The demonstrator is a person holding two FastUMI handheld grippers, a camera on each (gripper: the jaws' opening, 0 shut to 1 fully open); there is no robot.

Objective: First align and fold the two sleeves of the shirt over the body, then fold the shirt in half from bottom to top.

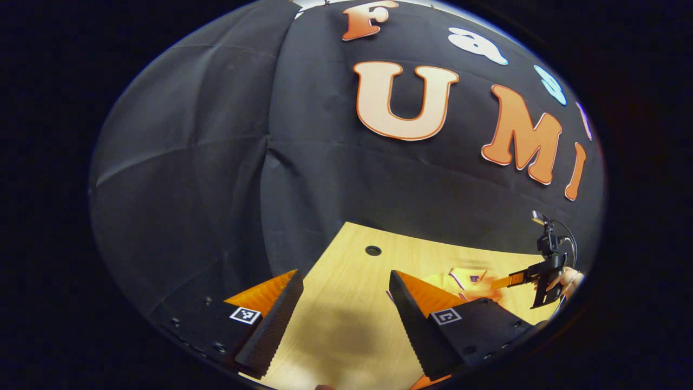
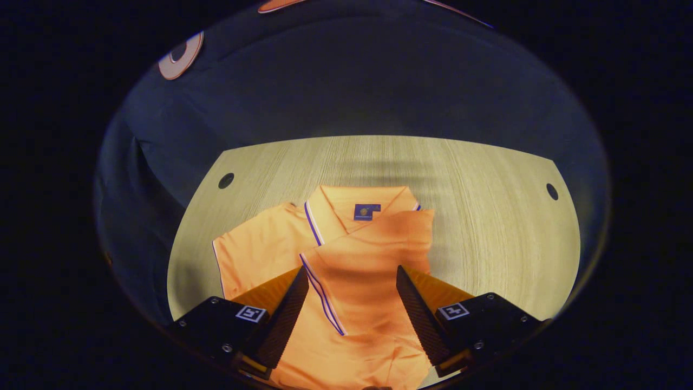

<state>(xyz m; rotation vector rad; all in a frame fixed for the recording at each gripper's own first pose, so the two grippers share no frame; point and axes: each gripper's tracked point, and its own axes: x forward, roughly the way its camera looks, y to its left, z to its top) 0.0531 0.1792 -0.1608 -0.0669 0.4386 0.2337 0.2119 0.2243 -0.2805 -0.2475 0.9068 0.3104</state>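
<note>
An orange polo shirt (image 2: pixel 346 260) of smooth knit cloth lies flat on the surface (image 2: pixel 487 179), a pale board with fine wood grain running across it and a round dark hole (image 2: pixel 226 180) near each far corner. The shirt's collar (image 2: pixel 363 203) points away from the camera in the right gripper view, edged with thin purple and white piping, and a small dark square label (image 2: pixel 367 212) sits inside the neck. One sleeve (image 2: pixel 373 271) is folded over the body, its piped cuff edge running as a slanted line down the chest; the other sleeve (image 2: pixel 238 254) lies spread flat to the side, its cuff also piped.

The right tongs (image 2: pixel 352 303) hover over the lower part of the shirt, fingers (image 2: pixel 281 319) wide apart with nothing between them; their inner faces are ribbed wedges.

In the left gripper view the left tongs (image 1: pixel 346 319) are also spread apart, over bare wood beside the shirt (image 1: pixel 460 284), touching nothing. Farther off there, the right tongs (image 1: pixel 501 281) reach out above the shirt, held by a hand (image 1: pixel 571 280). Behind the surface hangs a wall (image 1: pixel 216 162) of creased black cloth.
</note>
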